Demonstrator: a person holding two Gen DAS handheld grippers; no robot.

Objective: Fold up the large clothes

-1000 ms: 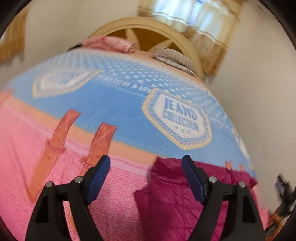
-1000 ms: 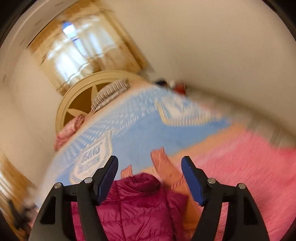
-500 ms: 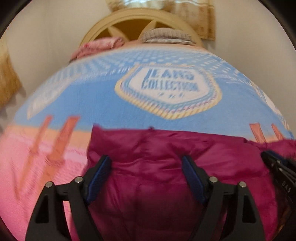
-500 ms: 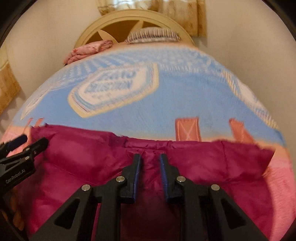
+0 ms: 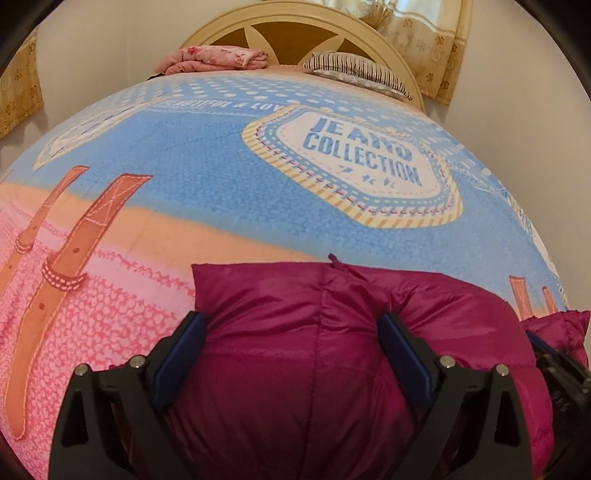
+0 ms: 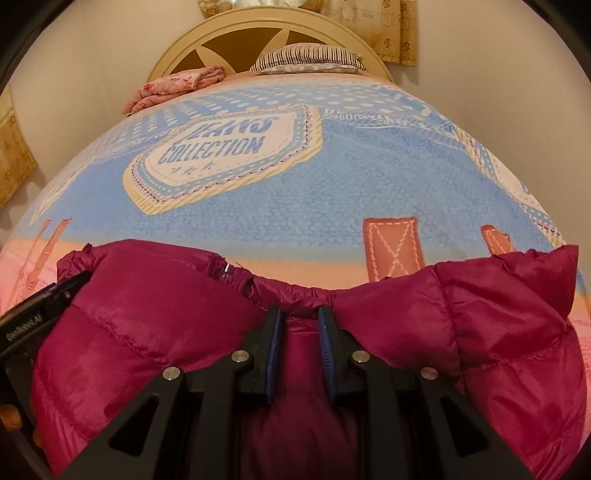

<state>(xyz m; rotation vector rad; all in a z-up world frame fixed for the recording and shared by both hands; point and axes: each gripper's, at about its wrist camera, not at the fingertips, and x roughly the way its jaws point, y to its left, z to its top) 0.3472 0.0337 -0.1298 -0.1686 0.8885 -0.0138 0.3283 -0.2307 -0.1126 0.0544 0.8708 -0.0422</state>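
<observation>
A magenta quilted puffer jacket (image 5: 295,350) lies at the near end of the bed. My left gripper (image 5: 291,332) is open, its jaws wide apart astride the jacket's bulging left part. My right gripper (image 6: 300,321) is shut on a fold of the jacket (image 6: 147,332) near its middle top edge, with fabric pinched between the blue pads. The left gripper also shows at the left edge of the right wrist view (image 6: 40,314), and the right gripper at the right edge of the left wrist view (image 5: 561,365).
The bed carries a blue, orange and pink "Jeans Collection" blanket (image 5: 221,177). A folded pink cloth (image 5: 214,59) and a striped pillow (image 5: 354,72) lie by the cream headboard (image 5: 295,22). Walls stand close on both sides.
Both grippers swung from the blanket onto the jacket. The right gripper closed on the jacket's fabric about half a second ago. The left stays open and has sunk lower over the jacket.
</observation>
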